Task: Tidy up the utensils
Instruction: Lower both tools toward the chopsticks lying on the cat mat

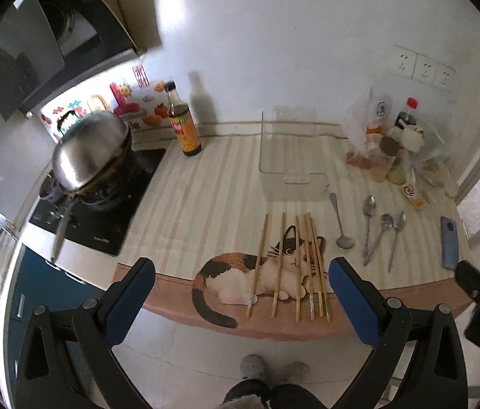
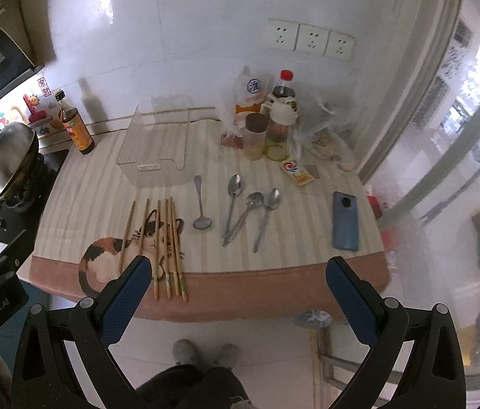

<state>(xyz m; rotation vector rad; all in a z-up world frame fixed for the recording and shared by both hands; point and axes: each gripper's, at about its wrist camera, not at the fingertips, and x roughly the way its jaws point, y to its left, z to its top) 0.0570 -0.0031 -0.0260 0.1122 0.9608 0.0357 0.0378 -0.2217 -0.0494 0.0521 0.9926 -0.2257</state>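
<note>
Several wooden chopsticks (image 1: 296, 266) (image 2: 166, 238) lie side by side across a cat picture on the striped mat. To their right lie several metal spoons (image 1: 381, 230) (image 2: 250, 211), one (image 1: 339, 221) (image 2: 200, 201) set apart with its bowl toward me. A clear plastic box (image 1: 291, 151) (image 2: 156, 143) stands behind them, nothing in it. My left gripper (image 1: 241, 281) hangs open before the table edge, in front of the chopsticks. My right gripper (image 2: 236, 279) is open too, before the edge below the spoons. Neither holds anything.
A soy sauce bottle (image 1: 183, 122) (image 2: 76, 126) and a lidded wok (image 1: 91, 150) (image 2: 8, 156) on a stove sit at the left. Jars, a bottle and bags (image 1: 393, 139) (image 2: 274, 122) crowd the back right. A blue phone (image 1: 449, 242) (image 2: 345, 221) lies at the right. A person's slippered feet (image 2: 205, 351) stand below.
</note>
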